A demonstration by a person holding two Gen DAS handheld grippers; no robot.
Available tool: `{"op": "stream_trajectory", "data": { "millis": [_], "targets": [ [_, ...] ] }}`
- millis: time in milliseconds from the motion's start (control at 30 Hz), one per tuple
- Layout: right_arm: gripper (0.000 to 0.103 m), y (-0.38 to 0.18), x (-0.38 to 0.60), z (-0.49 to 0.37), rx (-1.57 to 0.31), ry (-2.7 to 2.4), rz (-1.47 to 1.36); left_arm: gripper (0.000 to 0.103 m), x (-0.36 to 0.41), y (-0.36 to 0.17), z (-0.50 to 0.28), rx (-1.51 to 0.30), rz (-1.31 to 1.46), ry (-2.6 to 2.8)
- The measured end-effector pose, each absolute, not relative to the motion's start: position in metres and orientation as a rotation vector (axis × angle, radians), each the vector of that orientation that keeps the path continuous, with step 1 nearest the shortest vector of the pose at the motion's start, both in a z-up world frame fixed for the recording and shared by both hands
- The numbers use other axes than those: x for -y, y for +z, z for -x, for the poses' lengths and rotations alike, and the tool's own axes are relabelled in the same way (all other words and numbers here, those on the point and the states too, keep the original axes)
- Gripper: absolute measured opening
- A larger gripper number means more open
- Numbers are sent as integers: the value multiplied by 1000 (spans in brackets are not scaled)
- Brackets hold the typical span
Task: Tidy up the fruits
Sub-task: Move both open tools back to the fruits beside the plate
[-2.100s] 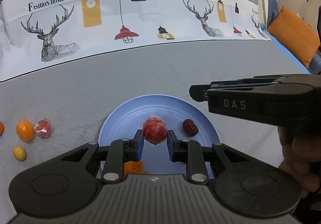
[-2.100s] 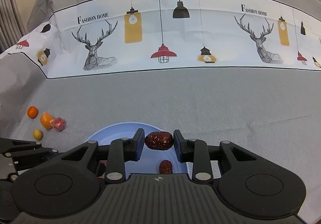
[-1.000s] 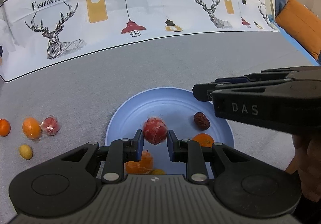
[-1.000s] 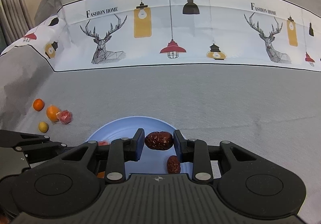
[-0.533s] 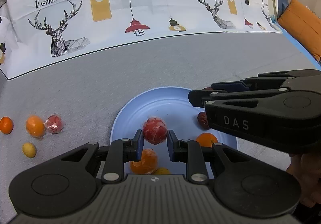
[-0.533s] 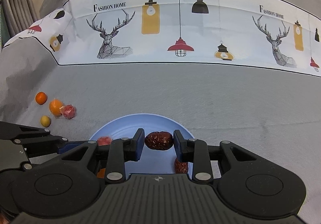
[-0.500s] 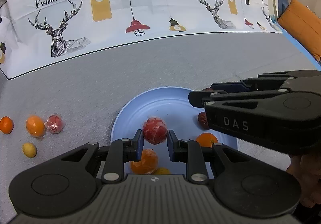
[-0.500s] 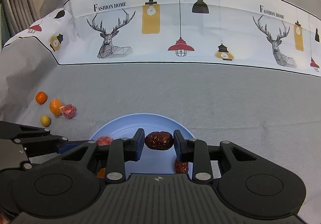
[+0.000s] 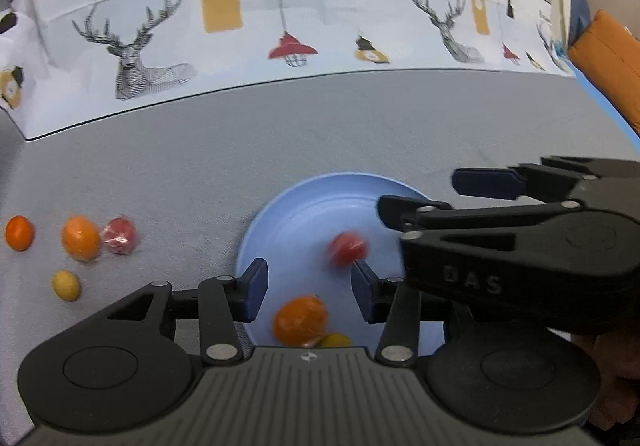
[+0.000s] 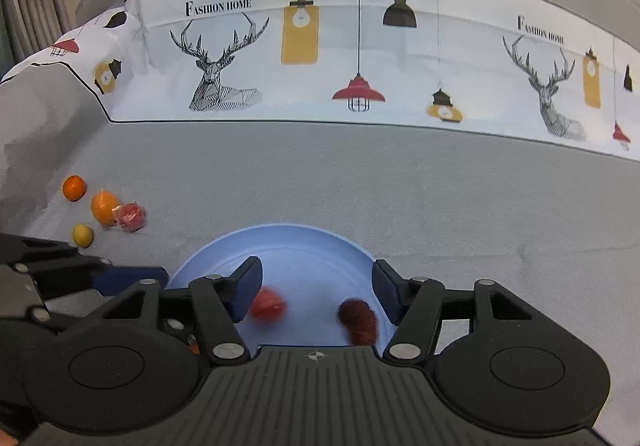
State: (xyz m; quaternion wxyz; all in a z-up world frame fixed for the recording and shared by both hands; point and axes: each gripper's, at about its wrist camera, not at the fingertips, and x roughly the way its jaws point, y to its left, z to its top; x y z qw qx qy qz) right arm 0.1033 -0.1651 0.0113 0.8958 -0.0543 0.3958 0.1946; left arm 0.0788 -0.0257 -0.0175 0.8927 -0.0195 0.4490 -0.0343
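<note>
- Notably, left wrist view: the left claw [image 9: 307,288] stands released, jaws wide apart and empty, above the blue plate [image 9: 288,206]. A blurred red fruit [image 9: 347,248] lies in the plate beyond the jaws; an orange [image 9: 300,320] and a yellow fruit [image 9: 334,340] sit at the near rim. The right claw [image 9: 416,192] reaches over the plate from the right.
- On the grey cloth to the left wait four loose fruits [image 9: 80,238], one of them film-wrapped.
- Right wrist view: the right claw [image 10: 316,288] is likewise released and empty; a dark red date [image 10: 359,320] and the red fruit [image 10: 267,308] rest in the plate [image 10: 304,242] below it.
- Handling, as judged: the fruits look light, round and apt to roll; the wrapped one seems slippery. Hold each across its widest girth, gently.
</note>
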Motion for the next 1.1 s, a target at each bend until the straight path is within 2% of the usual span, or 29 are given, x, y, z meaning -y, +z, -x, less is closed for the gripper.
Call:
{"op": "stream_trajectory", "data": {
  "millis": [200,367,433,533,567,600,900,1000,1100],
  "targets": [
    [63,12,168,-105,-812,373,91,49,13,-12,-78,-921,77,-29],
    [60,16,164,-102,-783,363,95,34,5,-7,-75,-909,114,-33],
    [53,19,164,-101,-759,361,89,25,1,-4,-73,-895,132,-27],
    [29,27,165,-96,-695,359,73,23,-9,4,-67,-861,166,-18],
    [17,30,166,-95,-674,367,64,22,-13,6,-64,-853,172,-10],
    [15,33,167,-93,-654,375,56,21,-17,7,-62,-851,179,0],
    [13,45,167,-86,-580,409,14,19,-67,49,-60,-746,145,105],
    [12,47,167,-86,-571,418,-1,19,-93,40,-58,-699,82,199],
    [11,48,165,-86,-582,430,-30,15,-141,26,-55,-746,319,298]
  ]
}}
